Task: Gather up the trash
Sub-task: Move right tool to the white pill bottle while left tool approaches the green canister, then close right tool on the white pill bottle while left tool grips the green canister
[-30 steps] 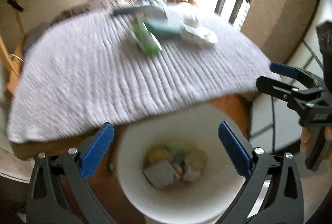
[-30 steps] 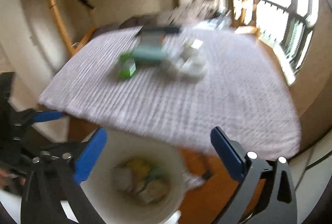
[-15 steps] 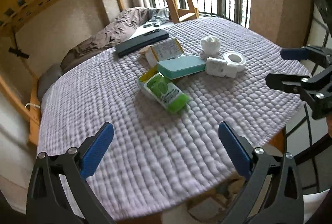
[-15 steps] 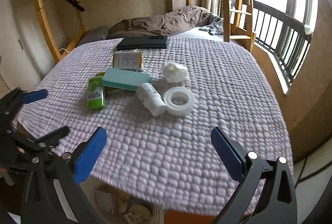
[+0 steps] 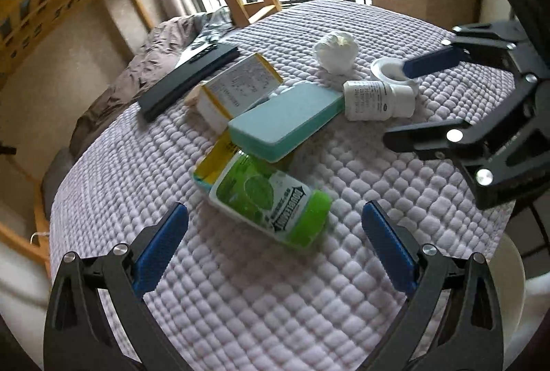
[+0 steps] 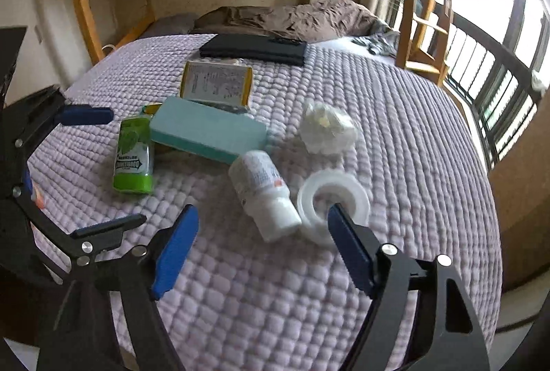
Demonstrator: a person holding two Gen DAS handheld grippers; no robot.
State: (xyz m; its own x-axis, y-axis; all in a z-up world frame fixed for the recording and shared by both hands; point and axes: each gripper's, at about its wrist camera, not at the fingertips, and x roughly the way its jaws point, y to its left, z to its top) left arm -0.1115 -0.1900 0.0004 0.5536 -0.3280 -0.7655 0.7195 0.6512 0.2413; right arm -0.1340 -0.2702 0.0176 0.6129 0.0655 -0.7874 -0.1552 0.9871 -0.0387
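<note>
Bottle [image 6: 263,188] (white, on its side) just beyond right fingers [image 6: 175,252].

Lilac quilted bedspread [image 6: 395,130]; green gum bottle [image 6: 133,153]; teal box [image 6: 208,129]; white pill bottle [image 6: 263,190]; blue-padded black claws.

bare quilt [image 6: 275,295] before, apparently, clutter

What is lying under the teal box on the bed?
The teal box rests tilted on a yellow-edged packet and overlaps the green container's end. Anything else beneath it is covered.
</note>
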